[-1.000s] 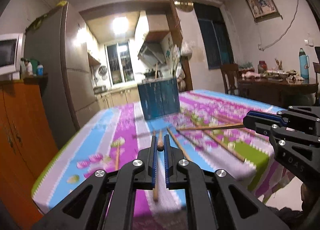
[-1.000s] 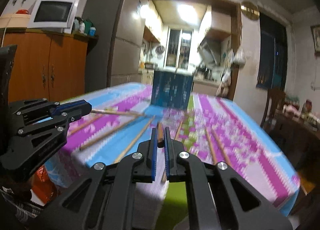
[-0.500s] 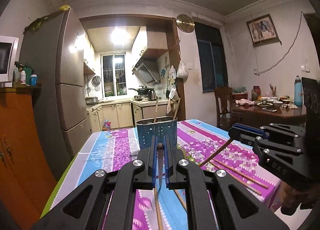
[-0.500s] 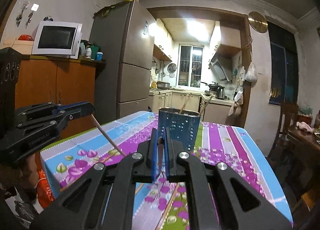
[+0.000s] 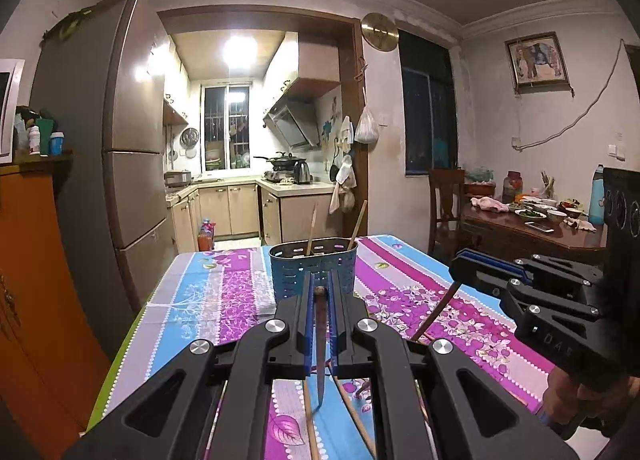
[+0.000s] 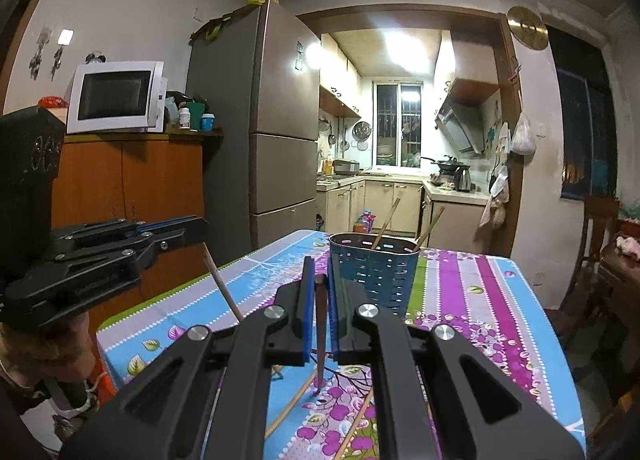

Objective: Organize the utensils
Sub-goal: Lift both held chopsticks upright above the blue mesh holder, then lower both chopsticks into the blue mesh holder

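Left black two-finger gripper [image 5: 319, 292] clamps one brown wooden chopstick [image 5: 321, 344]; right black two-finger gripper [image 6: 320, 280] clamps another [image 6: 321, 336] (both point down). Beyond, blue perforated plastic holder [image 5: 313, 272] contains two chopsticks; others lie on the floral tablecloth [image 5: 224, 300].

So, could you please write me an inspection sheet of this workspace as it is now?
Surface: table under a striped floral cloth.
Job's things: blue holder with two chopsticks inside; loose chopsticks lying on the cloth.
Clutter: nothing seen on this table.
Grippers: left gripper and right gripper, jaws of each shut on a chopstick hanging point down.
Cables: one cable on the far wall.
Surroundings: fridge, microwave, kitchen behind, dining table with dishes.
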